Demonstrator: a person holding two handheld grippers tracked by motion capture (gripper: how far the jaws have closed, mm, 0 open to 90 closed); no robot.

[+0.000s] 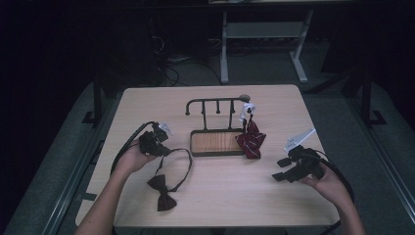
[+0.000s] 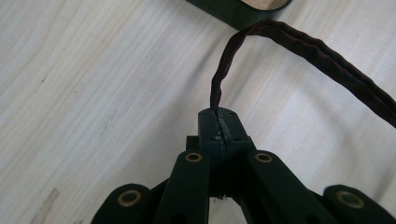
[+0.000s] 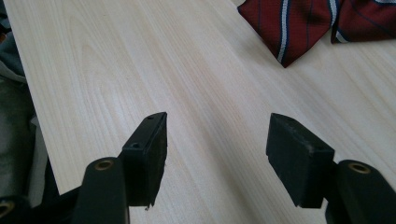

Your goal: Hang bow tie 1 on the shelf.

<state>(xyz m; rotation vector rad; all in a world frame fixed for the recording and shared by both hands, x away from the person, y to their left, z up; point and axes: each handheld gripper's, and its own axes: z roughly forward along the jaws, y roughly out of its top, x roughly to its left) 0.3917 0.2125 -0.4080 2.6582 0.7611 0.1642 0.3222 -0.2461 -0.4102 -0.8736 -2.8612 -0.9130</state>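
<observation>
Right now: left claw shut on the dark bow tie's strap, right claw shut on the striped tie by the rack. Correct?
Half right. The left claw is shut on the dark bow tie's strap. The right claw is open, not shut: the right gripper view shows its jaws apart over bare table, with the striped tie lying beyond them, untouched.

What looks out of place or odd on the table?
The striped bow tie hangs from the rack's right end and sags onto the table, half off the tray. The dark bow tie lies flat, its strap pinched by the left hand-held gripper.
</observation>
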